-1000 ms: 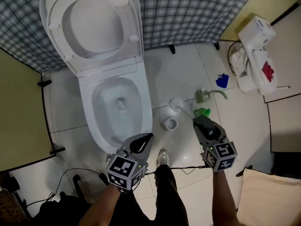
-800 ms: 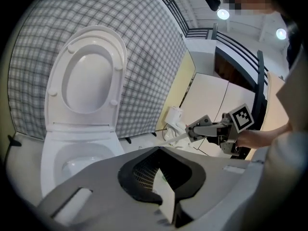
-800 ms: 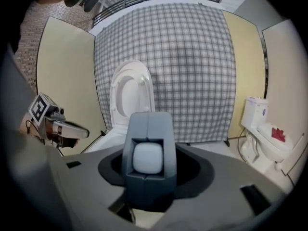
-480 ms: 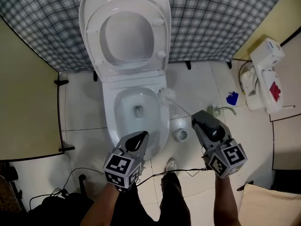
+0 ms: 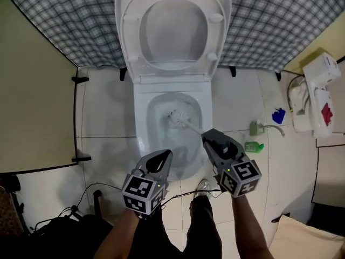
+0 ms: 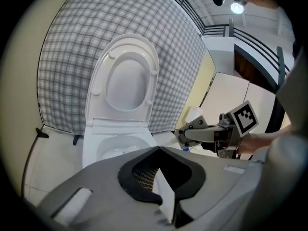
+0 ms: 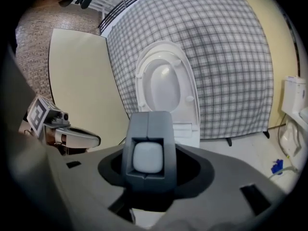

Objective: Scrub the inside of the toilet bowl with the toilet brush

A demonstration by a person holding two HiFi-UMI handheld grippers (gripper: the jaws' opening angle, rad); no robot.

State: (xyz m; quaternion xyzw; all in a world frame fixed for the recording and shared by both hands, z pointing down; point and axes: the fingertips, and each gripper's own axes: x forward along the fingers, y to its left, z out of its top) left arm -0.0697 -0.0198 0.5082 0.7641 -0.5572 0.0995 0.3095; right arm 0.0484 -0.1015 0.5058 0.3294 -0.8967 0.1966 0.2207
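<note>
A white ceramic toilet [image 5: 140, 120] stood against a grey-and-white checked cloth backdrop [image 5: 64, 20], its oval seat and lid [image 5: 173, 63] tipped up against that cloth. The white-bristled toilet brush [image 5: 175, 117] had its head down inside the toilet's bowl, close to the water at the bottom, and its pale handle slanted up over the front right part of the rim.

The right gripper [image 5: 209, 140], grey with a marker cube at its back, was over the toilet's front right rim. Its own view showed its jaws clamped on the grey, square-ended butt of the brush handle [image 7: 147, 157], which filled the space between them.

The left gripper [image 5: 165, 157] hung over the front left edge of the toilet. Its jaws were together, tips meeting, with nothing between them.

On the white floor tiles [image 5: 102, 107] to the toilet's right lay a small green bottle [image 5: 253, 146] and, farther right, a small blue object [image 5: 278, 115] that was too small to identify; it may have been a cap or a cloth. Beyond those stood a second white fixture with a red patch [image 5: 318, 99]. A plain beige panel [image 5: 32, 112] closed off the toilet's left side. A thin black cable [image 5: 183, 194] ran across the tiles in front of the toilet, by the person's shoe [image 5: 203, 185].
</note>
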